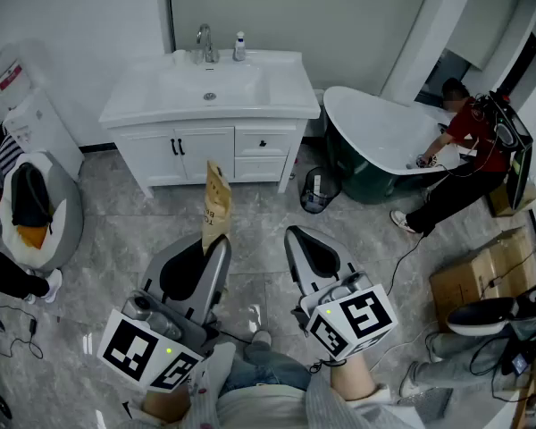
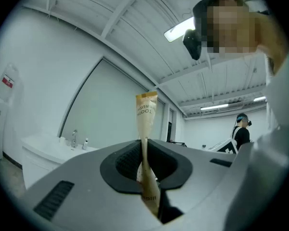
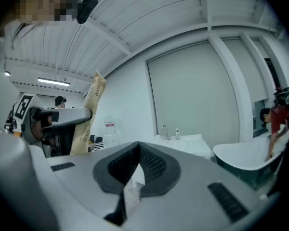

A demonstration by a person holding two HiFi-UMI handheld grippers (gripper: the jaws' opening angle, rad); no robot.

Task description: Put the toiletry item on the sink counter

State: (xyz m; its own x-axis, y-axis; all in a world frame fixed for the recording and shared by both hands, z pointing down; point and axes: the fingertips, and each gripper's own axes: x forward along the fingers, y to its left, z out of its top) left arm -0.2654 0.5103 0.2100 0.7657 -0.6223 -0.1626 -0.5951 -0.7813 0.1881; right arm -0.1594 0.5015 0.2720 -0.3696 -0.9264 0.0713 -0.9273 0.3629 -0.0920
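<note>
The toiletry item is a tan paper toothbrush packet (image 1: 216, 206). My left gripper (image 1: 217, 243) is shut on its lower end, and the packet stands upright out of the jaws (image 2: 145, 124). The packet also shows at the left of the right gripper view (image 3: 88, 121). My right gripper (image 1: 297, 239) is beside it, jaws together; a thin pale sliver shows in the slit (image 3: 133, 190) and I cannot tell what it is. The white sink counter (image 1: 286, 88) stands ahead on a white cabinet, well beyond both grippers, with a faucet (image 1: 204, 43) and a small bottle (image 1: 239, 46) at its back.
A white bathtub (image 1: 375, 132) stands right of the cabinet, and a person in a red top (image 1: 469, 146) leans over it. A small bin (image 1: 320, 190) sits between cabinet and tub. Cardboard boxes (image 1: 482, 275) lie at the right. A chair with a dark bag (image 1: 31, 206) is at the left.
</note>
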